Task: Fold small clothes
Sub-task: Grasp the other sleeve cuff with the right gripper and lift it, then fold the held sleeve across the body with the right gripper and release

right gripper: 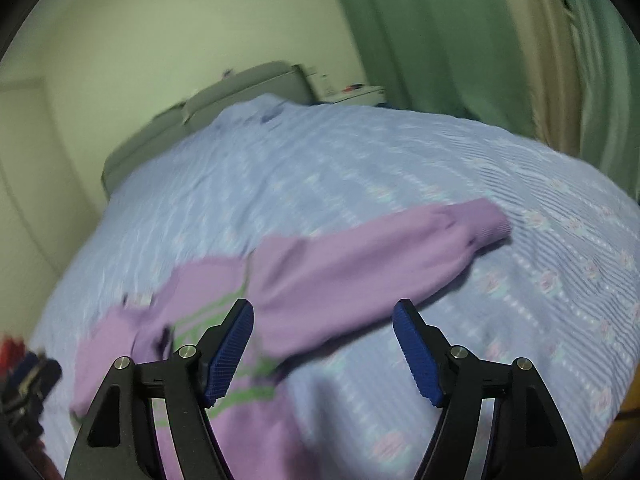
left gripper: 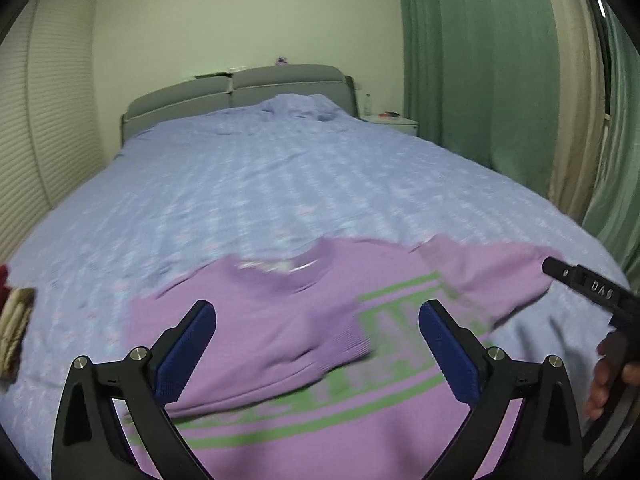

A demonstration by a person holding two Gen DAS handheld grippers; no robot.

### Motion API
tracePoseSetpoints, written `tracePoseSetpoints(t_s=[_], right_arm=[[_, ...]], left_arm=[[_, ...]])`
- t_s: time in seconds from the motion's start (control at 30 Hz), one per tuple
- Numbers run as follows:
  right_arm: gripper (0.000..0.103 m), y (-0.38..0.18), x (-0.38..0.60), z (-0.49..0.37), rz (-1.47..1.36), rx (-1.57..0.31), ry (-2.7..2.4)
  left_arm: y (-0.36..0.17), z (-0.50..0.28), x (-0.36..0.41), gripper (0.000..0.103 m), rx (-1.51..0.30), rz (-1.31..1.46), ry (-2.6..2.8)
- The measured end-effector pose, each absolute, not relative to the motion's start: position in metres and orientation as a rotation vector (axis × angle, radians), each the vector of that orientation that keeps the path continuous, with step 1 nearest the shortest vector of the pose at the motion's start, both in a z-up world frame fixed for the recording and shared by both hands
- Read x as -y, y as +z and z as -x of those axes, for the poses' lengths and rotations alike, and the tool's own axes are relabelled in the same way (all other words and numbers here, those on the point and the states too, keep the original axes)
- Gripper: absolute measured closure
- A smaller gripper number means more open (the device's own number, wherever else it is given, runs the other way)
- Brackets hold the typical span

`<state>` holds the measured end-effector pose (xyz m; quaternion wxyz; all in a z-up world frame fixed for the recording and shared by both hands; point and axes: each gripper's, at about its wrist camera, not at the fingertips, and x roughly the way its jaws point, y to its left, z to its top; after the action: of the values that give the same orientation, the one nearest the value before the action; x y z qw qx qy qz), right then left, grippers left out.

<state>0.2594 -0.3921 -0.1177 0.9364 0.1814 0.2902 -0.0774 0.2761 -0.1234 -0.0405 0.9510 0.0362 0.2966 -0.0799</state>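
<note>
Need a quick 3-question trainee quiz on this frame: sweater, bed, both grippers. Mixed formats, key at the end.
1. True or false: the left gripper is shut on the purple sweater.
2. Multiple choice: the sleeve stretched out ahead of the right gripper lies on A) a wooden table, B) the blue bedspread, C) the floor.
3. Fill in: the stripes on the sweater's front are ____.

Key:
1. False. Its jaws stand wide apart above the sweater, gripping nothing.
2. B. The sleeve lies flat on the bedspread, cuff pointing toward the green curtain side.
3. Green.
</note>
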Motion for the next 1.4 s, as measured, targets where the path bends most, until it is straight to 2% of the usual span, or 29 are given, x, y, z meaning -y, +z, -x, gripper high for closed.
tracePoseSetpoints(t_s=[0.23,0.5,0.6,0.67,0.8,0.87,0.97,1.17,1.4], right_arm=[[0.031,-0.142,0.474,-0.272,-0.521,-0.609,-0.284],[0.032,-0.166,0.518,-0.291,-0.535,-0.622,-0.313],[0.037,-0.172,0.527,-0.300,-0.570,-0.628,-0.288],[0.046,-0.177,0.530,-0.308,-0.589,-0.634,-0.278],[0.064,-0.188,0.538,-0.321,-0.647,-0.653,-0.245],[0.077,-0.187,0.536,-0.324,-0.643,-0.651,-0.226],[0.078,-0.169,0.521,-0.321,-0.538,-0.632,-0.244],[0.078,-0.092,0.456,-0.312,-0.232,-0.508,-0.204],[0.079,-0.027,0.333,-0.312,0.162,-0.405,-0.066]], left_arm=[[-0.036,-0.315,0.207,0.000,-0.638,-0.114,-0.232],[-0.054,-0.333,0.271,0.000,-0.712,-0.134,-0.295],[-0.060,-0.332,0.273,0.000,-0.727,-0.136,-0.300],[-0.062,-0.331,0.270,0.000,-0.724,-0.150,-0.295],[-0.064,-0.329,0.253,0.000,-0.723,-0.152,-0.267],[-0.063,-0.329,0.240,0.000,-0.724,-0.150,-0.243],[-0.061,-0.328,0.216,0.000,-0.728,-0.121,-0.208],[-0.054,-0.309,0.133,0.000,-0.730,-0.008,-0.076],[-0.055,-0.270,0.031,0.000,-0.729,0.139,0.082]])
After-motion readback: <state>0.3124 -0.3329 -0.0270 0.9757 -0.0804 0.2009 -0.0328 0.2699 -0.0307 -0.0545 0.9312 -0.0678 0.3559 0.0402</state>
